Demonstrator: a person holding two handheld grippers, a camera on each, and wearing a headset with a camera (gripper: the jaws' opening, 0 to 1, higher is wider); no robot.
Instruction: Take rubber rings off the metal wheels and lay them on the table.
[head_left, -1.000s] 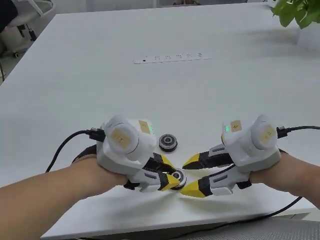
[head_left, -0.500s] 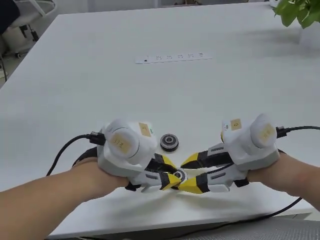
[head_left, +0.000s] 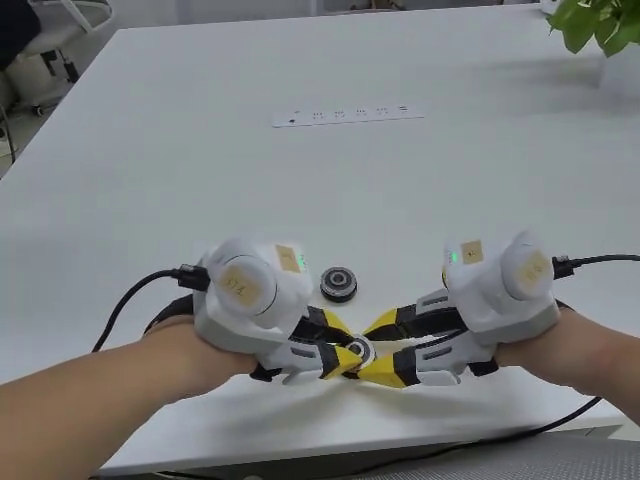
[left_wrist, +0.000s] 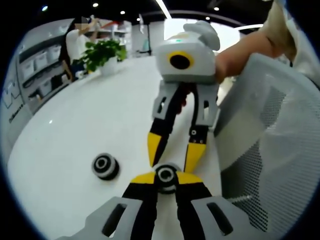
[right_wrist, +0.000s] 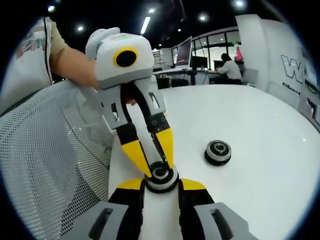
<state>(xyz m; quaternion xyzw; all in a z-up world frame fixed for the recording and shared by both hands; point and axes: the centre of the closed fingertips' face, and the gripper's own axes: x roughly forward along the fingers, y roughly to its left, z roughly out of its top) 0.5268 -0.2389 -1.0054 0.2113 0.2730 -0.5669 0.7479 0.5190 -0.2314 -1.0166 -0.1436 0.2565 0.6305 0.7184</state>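
Wide and white, the table (head_left: 450, 180) runs from its near edge under my wrists to a green leafy plant (head_left: 590, 20) at the far right corner. A long flush white power strip (head_left: 348, 116) is set into the table well beyond my work.

Both tools meet tip to tip close to the near edge. My left gripper (head_left: 345, 355), a white body with black jaws tipped in yellow, points right. My right gripper (head_left: 366, 356), its twin, points left. Between them sits the small metal wheel (head_left: 357, 351), held just above the table, or perhaps resting on it; I cannot tell which.

In the left gripper view my jaws are clamped on the wheel from both sides. In the right gripper view my yellow pads also sit tight against its flanks, so I judge that gripper closed on it as well, on or beside the black rubber ring (right_wrist: 161, 188) that wraps the rim.

A second wheel (head_left: 338, 283), with its dark ring on, lies flat on the table just beyond the grippers, untouched.

I take this as the start of stripping the first ring: one tool steadies the wheel, the other has found its hold. Next I must keep the left firm and work the right pads under the ring's edge, then peel sideways. The ring looks snug, so the pads may slip off the rubber.
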